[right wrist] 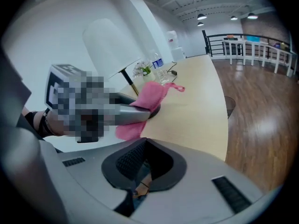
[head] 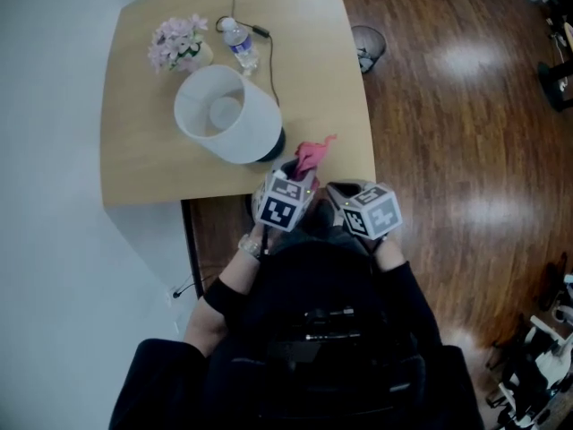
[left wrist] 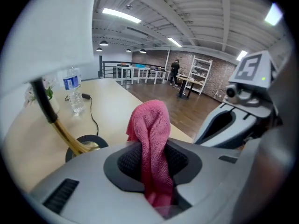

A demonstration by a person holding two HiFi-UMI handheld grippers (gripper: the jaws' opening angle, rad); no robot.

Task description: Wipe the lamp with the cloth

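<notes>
**Lamp and cloth: status at the near right corner**

Lamp (head: 235, 125) stands on the tabletop (head: 134, 168) close to the near edge, toward the near right corner. Its white shade (head: 215, 106) is open at the top. Its dark round base (head: 277, 146) sits at the side of the shade nearest that corner. The left gripper view shows a brass-coloured stem (left wrist: 57, 127) rising from the base into the shade.

The pink cloth (head: 311, 155) is held above the near edge of the tabletop, just beside the base. In the left gripper view it stands clear of the stem and of the shade. No view shows whether it touches the base.

The left gripper (left wrist: 152, 161) is clamped on the cloth. The fabric is pinched between both pads, with a bunched fold standing up beyond the jaws and a short tail hanging below them. The right gripper (right wrist: 145, 160) is just beside the left one, off the near right corner. Its jaws stand apart with nothing between them.

Beyond the lamp, toward the far edge of the tabletop, a water bottle (head: 240, 47) stands beside a bunch of pale flowers (head: 179, 43). A dark cable (head: 266, 65) runs from the far edge past the bottle toward the base.

A wastebasket (head: 367, 47) stands on the wooden floor (head: 466, 150) off the right edge of the tabletop.
</notes>
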